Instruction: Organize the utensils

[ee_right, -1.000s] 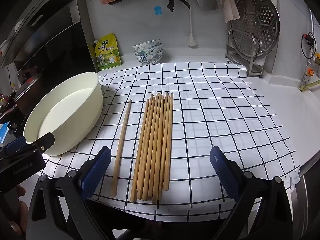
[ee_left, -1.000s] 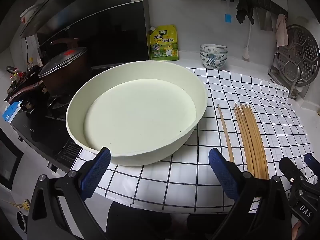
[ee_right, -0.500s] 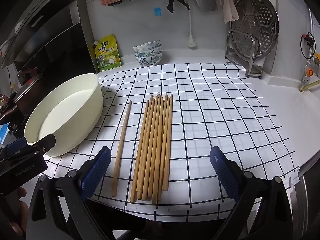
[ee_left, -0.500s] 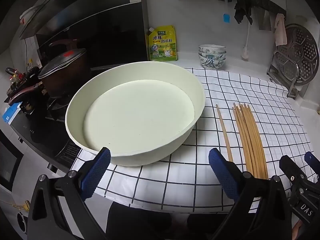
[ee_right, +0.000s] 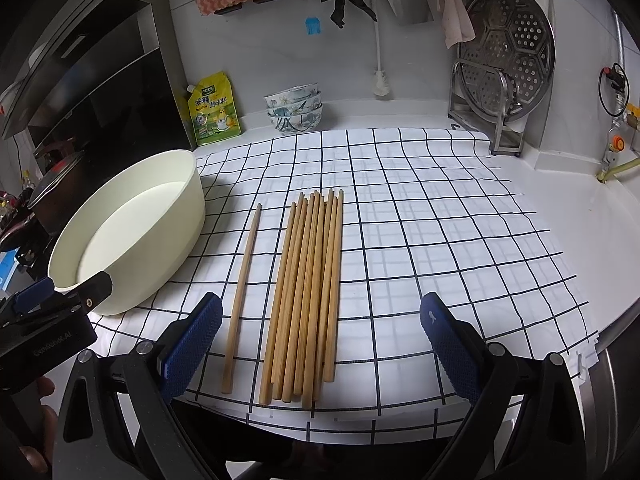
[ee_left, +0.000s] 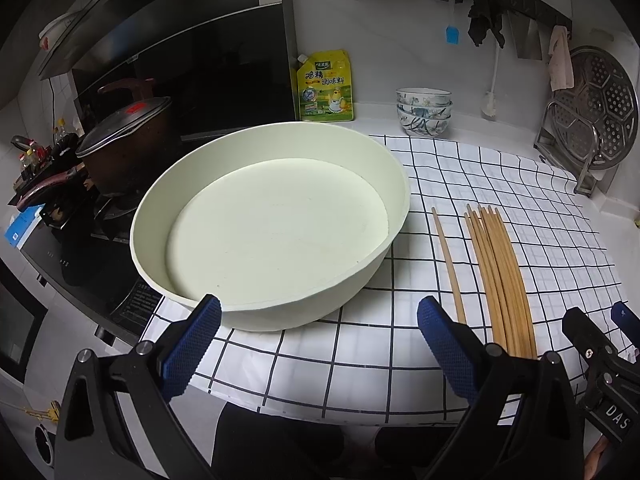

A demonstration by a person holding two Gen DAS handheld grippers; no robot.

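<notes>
1. Chopsticks (ee_right: 306, 292) are what this task turns on: a tight bundle of wooden sticks lies side by side on the checked cloth (ee_right: 440, 240), running from near edge to far, with one single chopstick (ee_right: 242, 300) lying apart just to its left.

2. To the left of that lone stick stands a wide cream basin (ee_left: 264, 232), empty inside as far as both views show.

3. Progress, as I judge it: nothing sits in the basin and no stick is lifted, so the sorting looks barely begun or not begun. The stray stick likely has to join the bundle or the lot has to be gathered; which end state is meant I cannot tell.

4. The right gripper (ee_right: 320, 348) hovers over the near ends of the bundle, its blue-padded jaws spread wide and holding nothing.

5. The left gripper (ee_left: 318, 344) hangs in front of the basin's near rim, jaws likewise wide apart and empty.

6. The surface is a white kitchen counter (ee_right: 592, 216) under the cloth, whose near edge hangs over the counter front.

7. Around it: a stove with a lidded dark pot (ee_left: 120, 148) at far left, a yellow seasoning pouch (ee_right: 214, 114) and stacked patterned bowls (ee_right: 294, 108) against the far wall, and a perforated steel steamer tray (ee_right: 508, 52) propped upright at far right.
</notes>
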